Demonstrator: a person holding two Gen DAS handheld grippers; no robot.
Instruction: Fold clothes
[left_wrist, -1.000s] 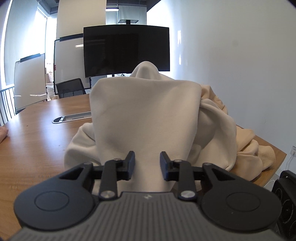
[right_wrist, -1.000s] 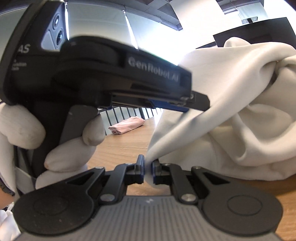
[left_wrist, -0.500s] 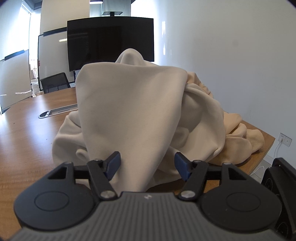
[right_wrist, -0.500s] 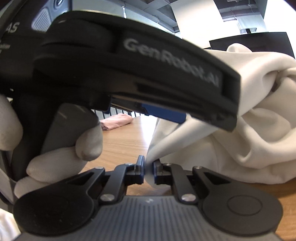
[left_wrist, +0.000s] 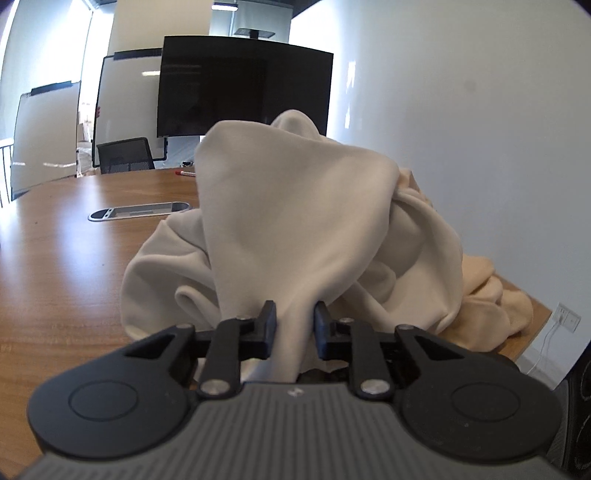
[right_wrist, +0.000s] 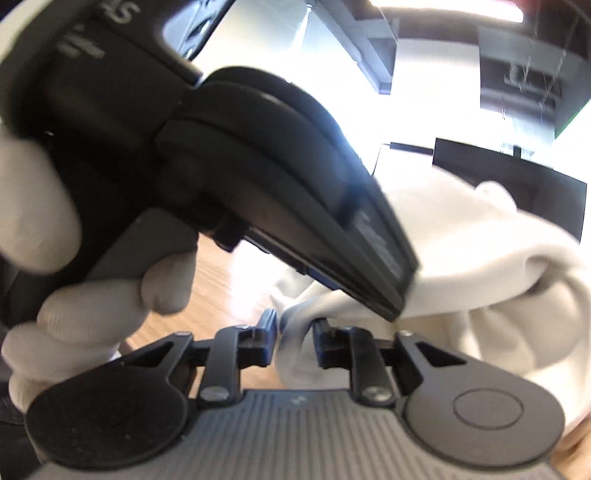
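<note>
The left tongs (left_wrist: 294, 325) have just narrowed again: half a second ago they stood wide apart on either side of the hanging cloth, and now they are clenched on a gathered fold of the cream sweatshirt (left_wrist: 295, 206), the fabric pinched into a narrow neck between the jaws. The right tongs (right_wrist: 294, 338), which were shut tight on an edge of the same sweatshirt (right_wrist: 480, 258), now stand a little wider, with a thick roll of cloth bunched between them; they look to be gripping it, though the picture is blurred with motion.

The sweatshirt sits in a tall heap on the wooden worktop (left_wrist: 74, 258), drawn up into a peak in front of the dark monitor (left_wrist: 243, 88), with a paler peach garment (left_wrist: 480, 291) lying just behind it, towards the wall. The gloved left hand (right_wrist: 92, 314) looms right beside the right tongs.

To my eye both grips are now taken close together on one edge, so the folding itself is not yet begun; the next thing needed is to lift and spread the garment flat
</note>
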